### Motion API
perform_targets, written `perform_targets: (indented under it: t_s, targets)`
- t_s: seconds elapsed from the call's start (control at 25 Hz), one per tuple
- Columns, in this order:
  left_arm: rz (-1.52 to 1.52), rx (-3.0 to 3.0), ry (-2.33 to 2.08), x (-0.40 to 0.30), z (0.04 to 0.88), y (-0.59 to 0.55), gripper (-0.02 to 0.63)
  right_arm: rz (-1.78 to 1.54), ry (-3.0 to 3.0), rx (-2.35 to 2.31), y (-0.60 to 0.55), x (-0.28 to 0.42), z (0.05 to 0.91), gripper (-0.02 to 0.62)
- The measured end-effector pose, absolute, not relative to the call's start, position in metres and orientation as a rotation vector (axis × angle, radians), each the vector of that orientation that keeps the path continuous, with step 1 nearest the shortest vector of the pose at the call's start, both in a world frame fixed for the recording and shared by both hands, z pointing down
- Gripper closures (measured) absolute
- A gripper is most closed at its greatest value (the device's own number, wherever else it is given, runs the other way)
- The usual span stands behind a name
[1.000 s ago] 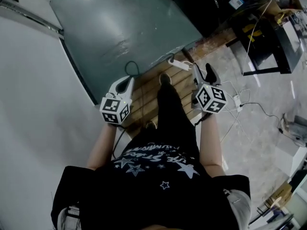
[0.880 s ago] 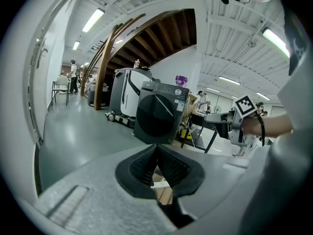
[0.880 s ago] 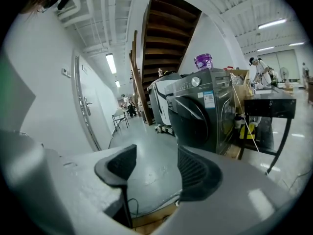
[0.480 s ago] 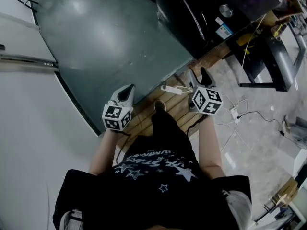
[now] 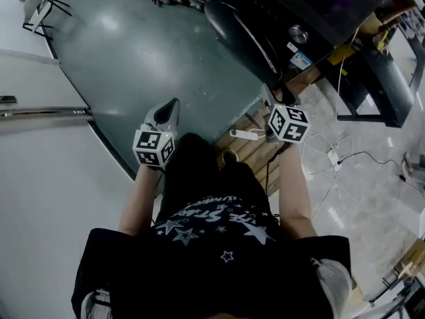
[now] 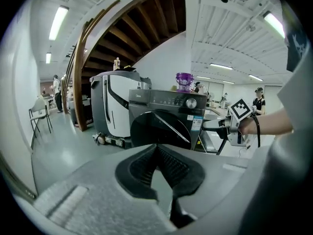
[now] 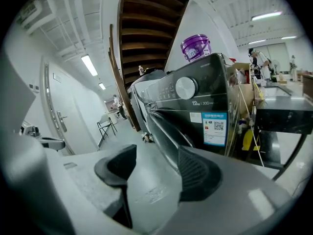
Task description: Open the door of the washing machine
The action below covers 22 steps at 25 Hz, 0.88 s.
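Two hand-held grippers are held out before the washing machine (image 6: pixel 168 112), which stands on a grey-green floor (image 5: pixel 146 52) under a wooden staircase (image 6: pixel 146 28). Its round dark door (image 6: pixel 157 129) is shut and faces the person (image 5: pixel 212 244). The left hand-held gripper (image 6: pixel 156 153) has its jaws pressed together at the tips, nothing between them, and is well apart from the machine. The right hand-held gripper (image 7: pixel 156 170) has its jaws spread and empty, close to the machine's front on the label side; contact cannot be confirmed. A purple tub (image 7: pixel 196 47) sits on the machine's top. In the head view the machine is cut off at the upper edge, and the person's body hides much of the slatted wooden platform (image 5: pixel 259 151) carrying a white power strip (image 5: pixel 243 134). Loose cables (image 5: pixel 332 157) lie right of the platform. Open floor runs left of the door toward a folding chair (image 6: pixel 39 116).
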<state>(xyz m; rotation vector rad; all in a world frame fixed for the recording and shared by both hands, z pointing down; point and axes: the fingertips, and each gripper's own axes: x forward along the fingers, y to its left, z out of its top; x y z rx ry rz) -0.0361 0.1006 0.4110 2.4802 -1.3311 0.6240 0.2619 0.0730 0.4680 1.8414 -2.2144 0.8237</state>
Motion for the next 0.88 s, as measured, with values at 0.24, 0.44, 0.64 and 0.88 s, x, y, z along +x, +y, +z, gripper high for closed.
perform_targets:
  t_s: [0.24,0.44,0.64,0.88]
  targets:
    - [0.638,2.537,-1.286,-0.043,0.399,0.045,0.595,0.908,-2.132,1.9,0.046,0.256,0.484,0.328]
    - [0.686,2.574,-1.136,-0.042,0.419,-0.014,0.595,0.925,-1.989,1.979,0.012,0.255,0.503,0.328]
    - [0.755,2.658,-0.959,-0.022,0.426,-0.067,0.595,0.929,-1.827,2.093,-0.016,0.279,0.515,0.328]
    - [0.78,2.675,-0.837,-0.008,0.449,-0.11,0.595,0.861,-1.715,2.044,-0.05,0.308,0.547,0.328]
